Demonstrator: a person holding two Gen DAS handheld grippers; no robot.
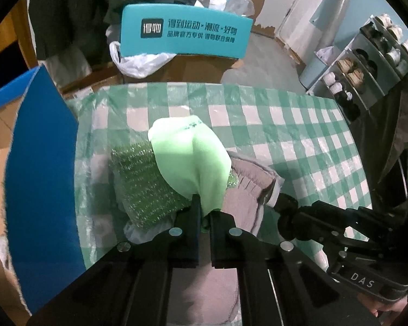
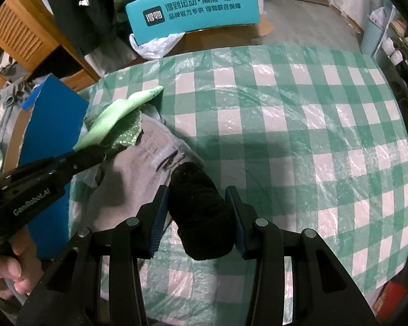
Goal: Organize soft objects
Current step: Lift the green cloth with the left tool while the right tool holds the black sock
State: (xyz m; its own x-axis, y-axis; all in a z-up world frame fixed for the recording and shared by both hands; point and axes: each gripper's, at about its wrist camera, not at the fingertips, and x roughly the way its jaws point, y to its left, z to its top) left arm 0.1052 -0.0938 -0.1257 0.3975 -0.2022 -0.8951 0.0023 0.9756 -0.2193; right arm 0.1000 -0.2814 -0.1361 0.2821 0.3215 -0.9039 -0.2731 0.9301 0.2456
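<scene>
My left gripper (image 1: 204,217) is shut on a light green sock (image 1: 193,152), which drapes over a sparkly green scrub cloth (image 1: 147,184) and a grey garment (image 1: 244,190) on the checked table. In the right wrist view the green sock (image 2: 114,116) hangs from the left gripper (image 2: 91,152) above the scrub cloth (image 2: 127,135). My right gripper (image 2: 198,212) is shut on a fuzzy black sock (image 2: 201,212), held at the grey garment's (image 2: 138,174) right edge. In the left wrist view the right gripper (image 1: 283,206) reaches in from the right.
A green-and-white checked plastic cover (image 2: 285,125) spreads over the table. A blue cardboard box (image 1: 40,176) stands at the table's left edge. A teal box (image 1: 185,32) and a white plastic bag (image 1: 138,62) lie beyond the far edge. A shoe rack (image 1: 367,62) stands at the right.
</scene>
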